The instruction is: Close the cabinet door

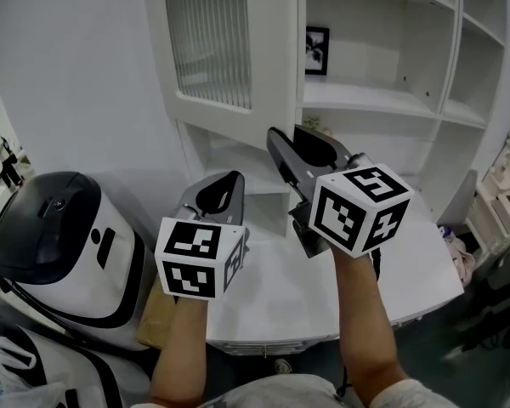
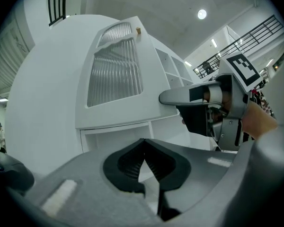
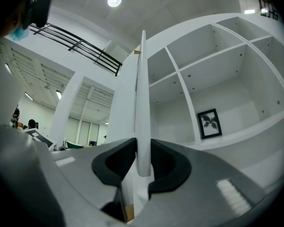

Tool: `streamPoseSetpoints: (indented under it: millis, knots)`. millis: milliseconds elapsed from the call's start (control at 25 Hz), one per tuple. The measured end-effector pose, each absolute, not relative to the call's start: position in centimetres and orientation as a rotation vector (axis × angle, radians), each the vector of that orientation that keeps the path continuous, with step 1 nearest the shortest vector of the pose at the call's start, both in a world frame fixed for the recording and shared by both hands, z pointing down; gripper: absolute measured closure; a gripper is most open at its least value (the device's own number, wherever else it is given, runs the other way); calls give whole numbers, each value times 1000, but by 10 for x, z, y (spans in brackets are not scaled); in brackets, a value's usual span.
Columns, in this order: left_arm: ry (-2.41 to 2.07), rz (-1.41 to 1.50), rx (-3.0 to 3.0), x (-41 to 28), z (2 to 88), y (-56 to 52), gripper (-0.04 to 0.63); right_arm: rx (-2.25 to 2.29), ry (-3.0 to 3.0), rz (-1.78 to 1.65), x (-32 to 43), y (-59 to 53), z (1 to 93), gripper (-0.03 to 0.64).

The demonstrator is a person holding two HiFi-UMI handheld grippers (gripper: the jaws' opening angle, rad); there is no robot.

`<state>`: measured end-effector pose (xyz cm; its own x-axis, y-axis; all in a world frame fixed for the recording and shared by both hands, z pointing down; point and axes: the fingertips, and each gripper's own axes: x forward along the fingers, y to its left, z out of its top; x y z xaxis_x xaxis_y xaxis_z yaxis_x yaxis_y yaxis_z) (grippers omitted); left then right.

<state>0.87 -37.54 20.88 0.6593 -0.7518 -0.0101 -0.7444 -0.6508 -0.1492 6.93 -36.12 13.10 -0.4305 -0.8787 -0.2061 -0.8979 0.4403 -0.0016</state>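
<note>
The white cabinet door (image 1: pixel 276 49) with a ribbed glass pane stands swung out from the shelf unit. In the right gripper view it shows edge-on as a thin white edge (image 3: pixel 142 93). My right gripper (image 1: pixel 280 138) reaches up to the door's lower corner. Its jaws (image 3: pixel 143 167) sit on either side of that edge, pads against it. My left gripper (image 1: pixel 236 177) hangs lower and to the left, in front of the door's face (image 2: pixel 114 74). It is shut (image 2: pixel 143 145) with nothing between its jaws. The left gripper view also shows the right gripper (image 2: pixel 168 97) at the door.
Open white shelves (image 1: pixel 382 100) lie behind the door, with a small framed picture (image 1: pixel 317 50) on the back wall. A white counter (image 1: pixel 323 304) is below the grippers. A rounded black-and-white machine (image 1: pixel 59 245) stands at the left, with a cardboard box (image 1: pixel 157 313) beside it.
</note>
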Motion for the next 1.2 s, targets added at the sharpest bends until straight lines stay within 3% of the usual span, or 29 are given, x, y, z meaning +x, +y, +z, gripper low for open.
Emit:
streamPoseSetpoints:
  millis: [1200]
  knots:
    - [1189,-74,-2730,75,209,-438,597,-1716,2454,303,133,-426,129,483]
